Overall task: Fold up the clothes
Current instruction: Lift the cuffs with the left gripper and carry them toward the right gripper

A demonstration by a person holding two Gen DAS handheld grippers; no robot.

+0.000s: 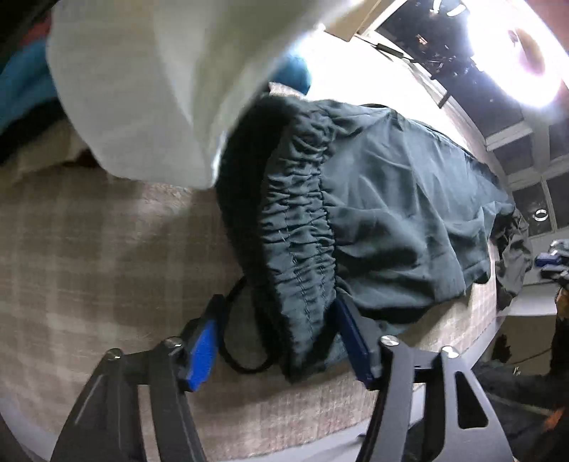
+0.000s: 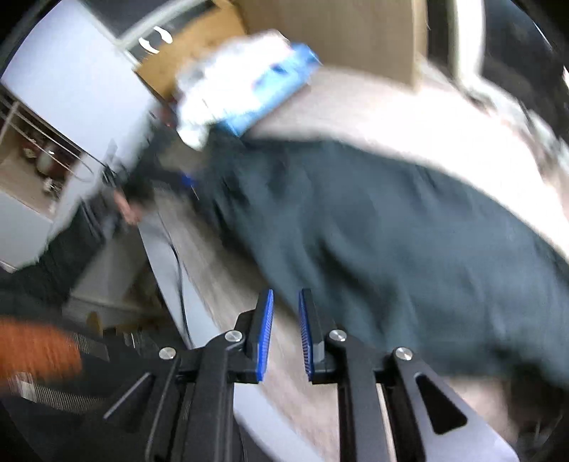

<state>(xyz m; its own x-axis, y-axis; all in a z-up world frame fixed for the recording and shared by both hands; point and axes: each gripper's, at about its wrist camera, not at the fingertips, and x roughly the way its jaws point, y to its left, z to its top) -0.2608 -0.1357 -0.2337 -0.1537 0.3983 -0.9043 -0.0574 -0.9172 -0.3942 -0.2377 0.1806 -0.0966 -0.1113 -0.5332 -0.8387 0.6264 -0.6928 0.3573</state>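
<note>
My left hand-held gripper (image 1: 277, 330) points steeply down at the dark green trousers (image 1: 384, 213), which lie spread across the plaid-covered desk (image 1: 89, 248). Its jaws stand wide apart, with the gathered elastic waistband (image 1: 298, 227) lying between them. The right blue pad (image 1: 350, 337) sits just against the waistband's edge, and the left pad (image 1: 201, 350) stands clear of the cloth, so nothing is clamped. A black drawstring (image 1: 242, 355) loops out from the waistband onto the desk between the fingers. A white garment (image 1: 142, 89) hangs across the upper left of this view, blurred, overlapping the far end of the waistband. Something teal (image 1: 291, 73) lies just behind it.

My right hand-held gripper (image 2: 286, 334) is above the near edge of the desk (image 2: 373, 117), its jaws parted only by a narrow gap with nothing between them. This view is smeared by motion. The trousers (image 2: 391, 231) fill the middle and right of it, and a white and blue bundle (image 2: 242, 81) lies at their far end near a cardboard box (image 2: 338, 32).
</note>
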